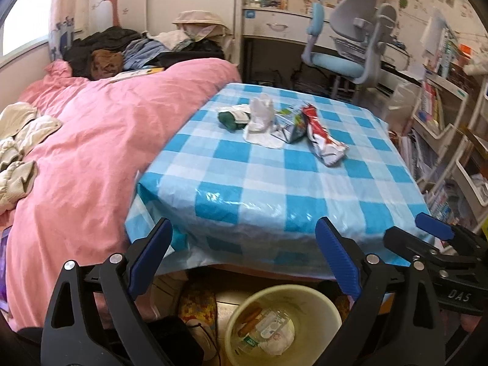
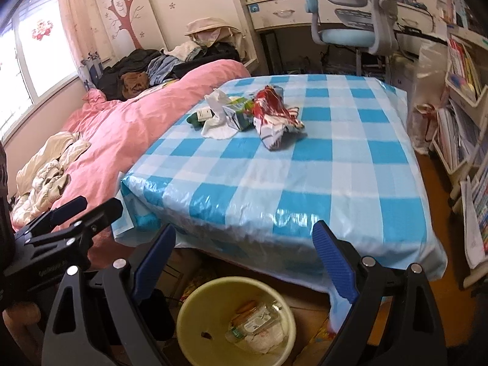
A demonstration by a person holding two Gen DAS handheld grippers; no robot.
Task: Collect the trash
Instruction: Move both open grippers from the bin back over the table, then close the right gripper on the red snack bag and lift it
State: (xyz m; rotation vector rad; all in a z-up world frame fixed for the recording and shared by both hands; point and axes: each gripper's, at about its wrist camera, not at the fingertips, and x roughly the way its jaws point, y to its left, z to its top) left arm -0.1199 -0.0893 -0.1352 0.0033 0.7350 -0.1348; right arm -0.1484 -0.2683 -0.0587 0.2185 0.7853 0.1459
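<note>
Trash lay bunched at the far side of the checked tablecloth (image 1: pixel 274 177): a red-and-white snack wrapper (image 1: pixel 323 140), a crushed drink carton (image 1: pixel 291 125), a white tissue (image 1: pixel 259 119) and a dark green bottle (image 1: pixel 231 119), touching one another, so one reach could serve several pickups. The cream bin (image 1: pixel 283 323) stood on the floor just under the near table edge, already holding a clear plastic container and scraps, handy for short drops. The left gripper (image 1: pixel 244 262) and right gripper (image 2: pixel 247 262) hung side by side above it, jaws spread wide and empty.
</note>
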